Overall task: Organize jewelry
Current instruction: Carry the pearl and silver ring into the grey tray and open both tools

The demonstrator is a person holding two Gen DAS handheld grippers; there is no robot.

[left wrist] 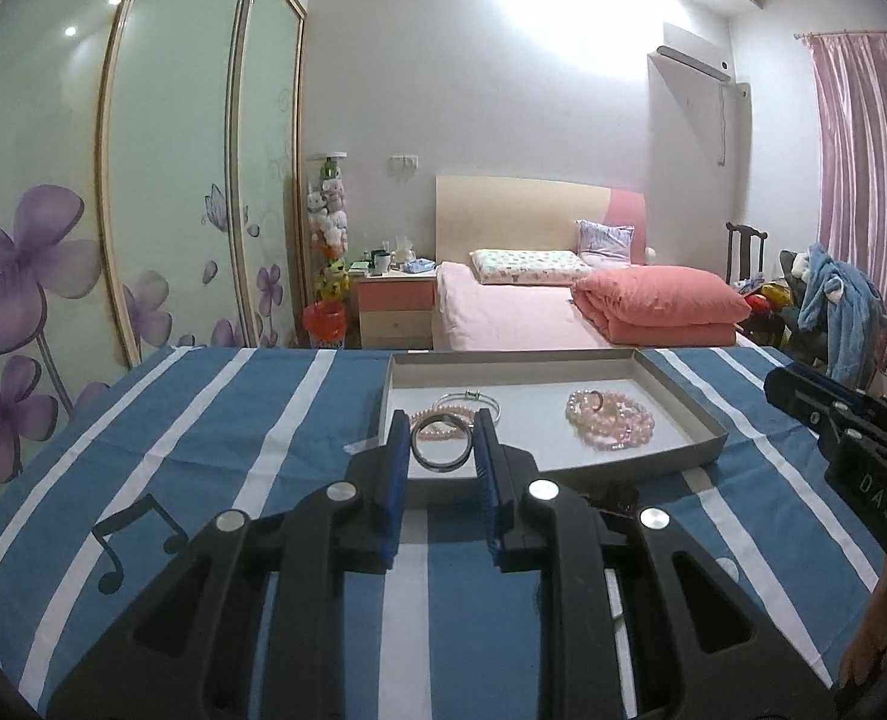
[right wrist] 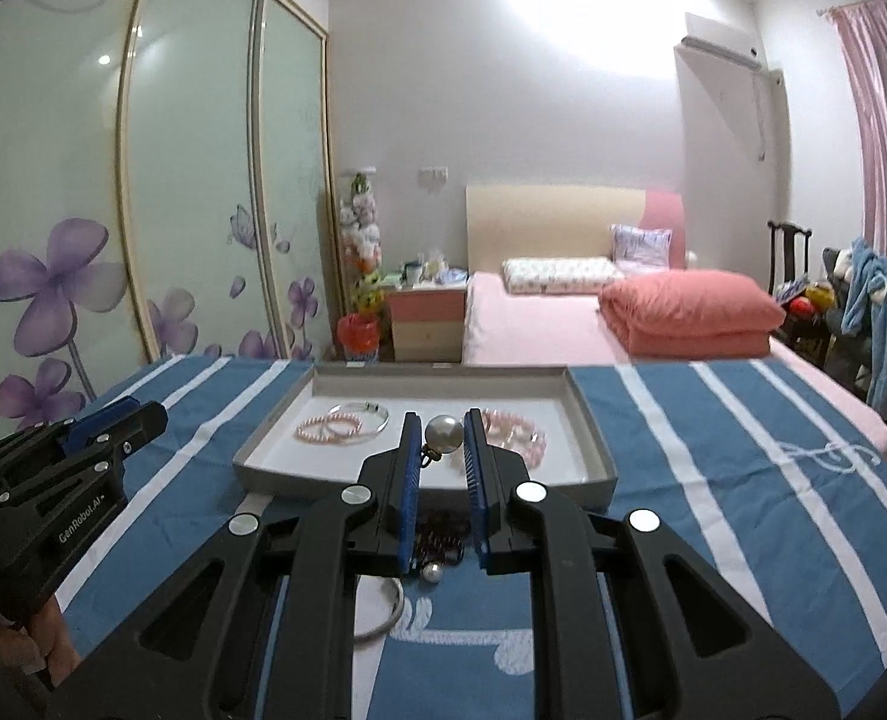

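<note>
Surface: the table is lying under a blue cloth with white stripes and a black music-note print. Room beyond: a bed in pink sheets with a pale headboard, sliding wardrobe doors of frosted glass printed with purple flowers, a small nightstand, a pink curtain at the far right.

A shallow grey cardboard tray is sitting on the cloth just ahead of both claws.

Counts:
- Claws: 2, black bodies, blue ribbed pads.
- In tray: 1 thin silver bangle, smooth metal, round; pink bead bracelets ahead-left of the right claw, looks like two strands, count unsure; 1 heap of larger pale-pink glossy bead bracelets ahead-right of the left claw, number in heap not resolvable.
- On cloth, under and behind the right claw's tips: 1 plain silver hoop, 1 small loose pearl, 1 dark brownish item, identity unclear.

Left claw: clenching a dark ring-shaped bangle, smooth, thin, standing upright between the pads, held above the tray's near edge.

Right claw: gripping a large round pearl, glossy grey-white, with a small gold-coloured fitting hanging beneath it; held between the pads, above the near edge of the tray.

Each claw is appearing at the side edge of the other's view, the two well apart.
</note>
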